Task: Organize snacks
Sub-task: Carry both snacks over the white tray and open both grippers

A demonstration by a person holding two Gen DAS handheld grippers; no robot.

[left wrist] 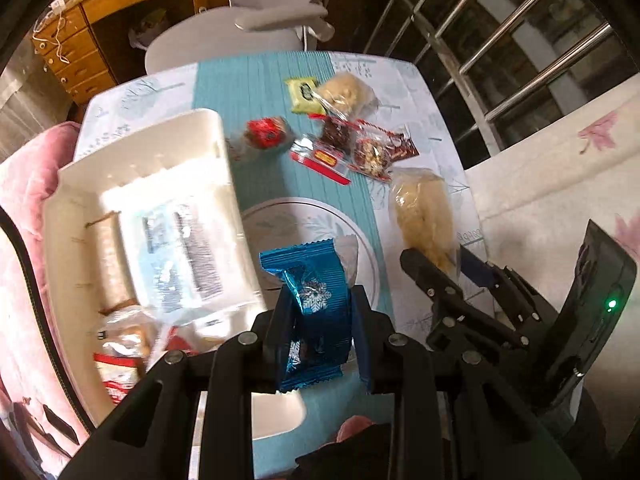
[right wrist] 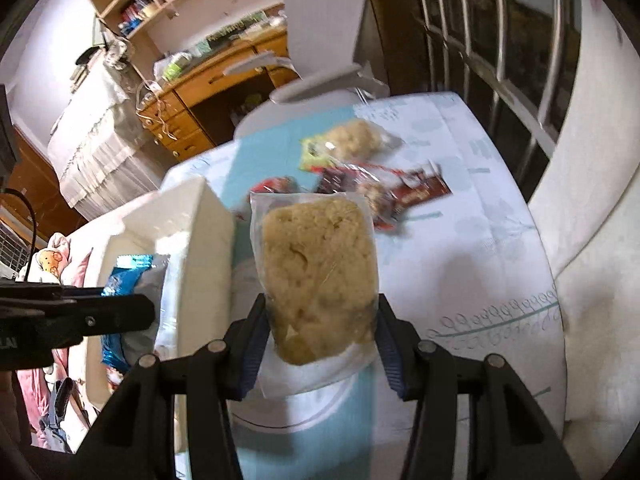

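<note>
Carrying both snacks to the white bin [left wrist: 132, 184] looks like the step in hand, and doing it well means keeping each packet level and clear of the bin's near wall before letting go over a free patch inside. The left gripper [left wrist: 316, 320] is clenched on a blue foil packet [left wrist: 312, 288], shiny, crinkled and printed with a white snowflake; it hangs at about six o'clock of the left wrist view, with the bin at nine o'clock. The right gripper [right wrist: 320, 332] grasps a clear bag of pale crumbly cake [right wrist: 320, 272], soft-looking and likely to crush if squeezed harder. From the right wrist, the bin sits at nine o'clock. More wrapped snacks [left wrist: 344, 140] lie at twelve o'clock on the table [left wrist: 432, 92], not yet sorted.
</note>
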